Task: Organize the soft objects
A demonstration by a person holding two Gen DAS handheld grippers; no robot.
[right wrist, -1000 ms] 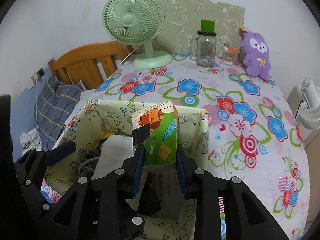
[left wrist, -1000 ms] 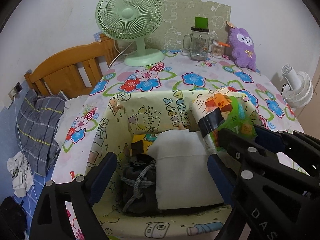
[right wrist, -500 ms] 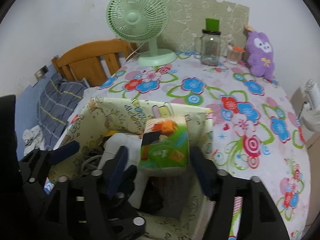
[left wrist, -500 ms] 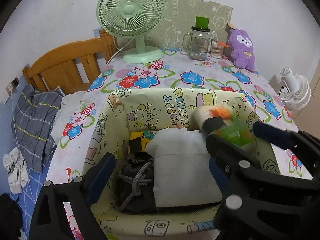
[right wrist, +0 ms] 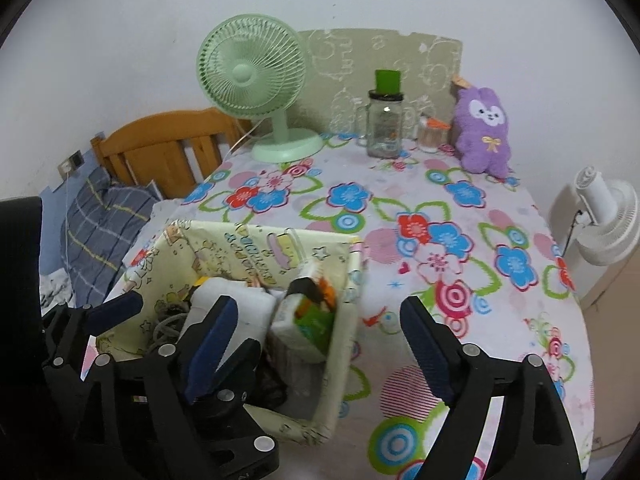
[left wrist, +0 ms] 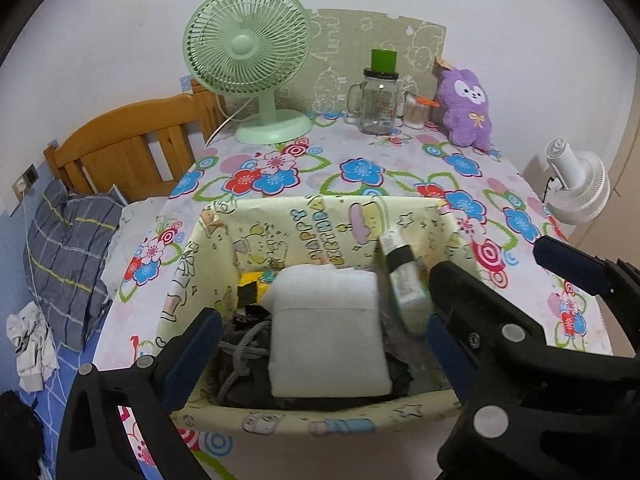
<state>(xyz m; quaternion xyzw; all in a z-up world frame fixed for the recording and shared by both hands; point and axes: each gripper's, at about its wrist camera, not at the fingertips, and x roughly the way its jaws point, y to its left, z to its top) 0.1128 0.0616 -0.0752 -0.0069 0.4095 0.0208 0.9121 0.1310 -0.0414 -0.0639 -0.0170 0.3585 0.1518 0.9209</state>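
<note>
My right gripper (right wrist: pixel 316 344) is opening, empty; the tissue pack (right wrist: pixel 306 318) stands in the basket (right wrist: pixel 344 364) at its eleven o'clock. My left gripper (left wrist: pixel 320 350), spreading too, hangs empty over the basket; the plush (right wrist: pixel 482 136) sits far off at one o'clock, nearer my right.

White wall (left wrist: pixel 120 20), wooden headboard (left wrist: pixel 132 148) (bedside)

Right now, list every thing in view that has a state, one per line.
storage box: open-topped, partly filled
tissue pack: released, tilted inside the box's right end
white pillow: lying flat in the box
glass jar: upright, lid on
green fan: upright
purple plush: sitting upright
left gripper: opening, empty
right gripper: opening, empty
</note>
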